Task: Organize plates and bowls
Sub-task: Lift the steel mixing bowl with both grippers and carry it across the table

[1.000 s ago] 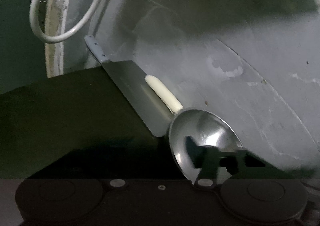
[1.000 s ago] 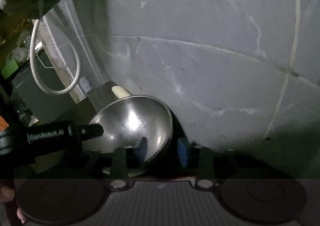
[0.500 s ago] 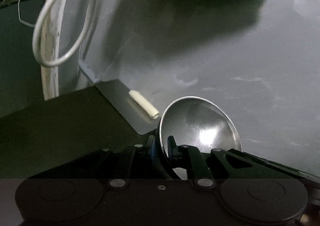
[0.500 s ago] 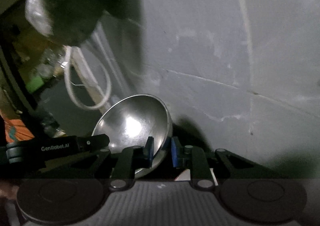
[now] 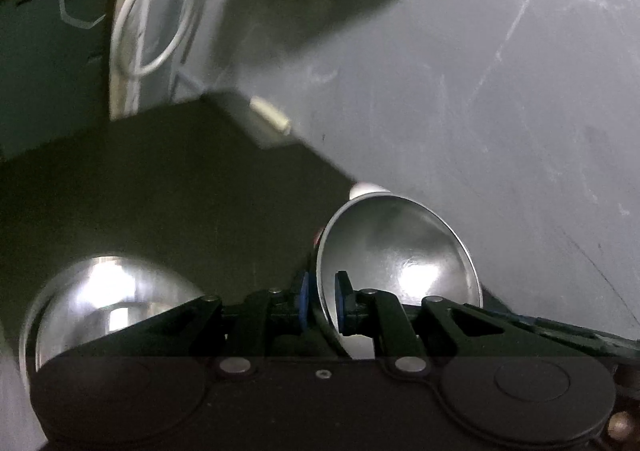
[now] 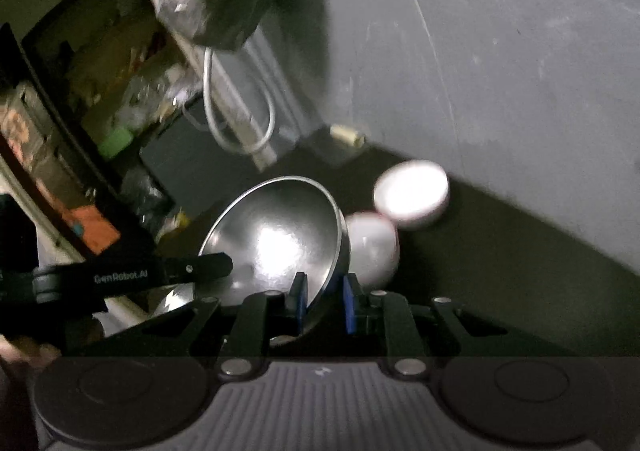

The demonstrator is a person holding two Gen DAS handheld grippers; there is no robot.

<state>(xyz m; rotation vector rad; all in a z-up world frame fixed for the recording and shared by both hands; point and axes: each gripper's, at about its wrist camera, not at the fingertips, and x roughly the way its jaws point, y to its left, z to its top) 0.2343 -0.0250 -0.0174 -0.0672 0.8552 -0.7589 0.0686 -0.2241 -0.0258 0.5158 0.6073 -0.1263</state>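
Left tongs (image 5: 320, 297) pinching rim of shiny round steel bowl (image 5: 400, 251); right tongs (image 6: 323, 303) gripping opposite rim, bowl tilted on edge, lifted over dark table (image 5: 160, 191). Two round white containers (image 6: 412, 195) sitting just beyond, near grey wall (image 6: 500, 51).

Glossy polished metal bowl (image 5: 396, 251), matt dark countertop (image 5: 180, 191), rough scuffed grey wall (image 5: 500, 91).

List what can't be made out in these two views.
Left wrist view: second steel bowl, its lower half hidden behind the left tool.
Left wrist view: white item, mostly hidden behind the held steel bowl.
Right wrist view: white bowl, motion-blurred; contents unclear.
Right wrist view: shelf clutter, dark and blurred.
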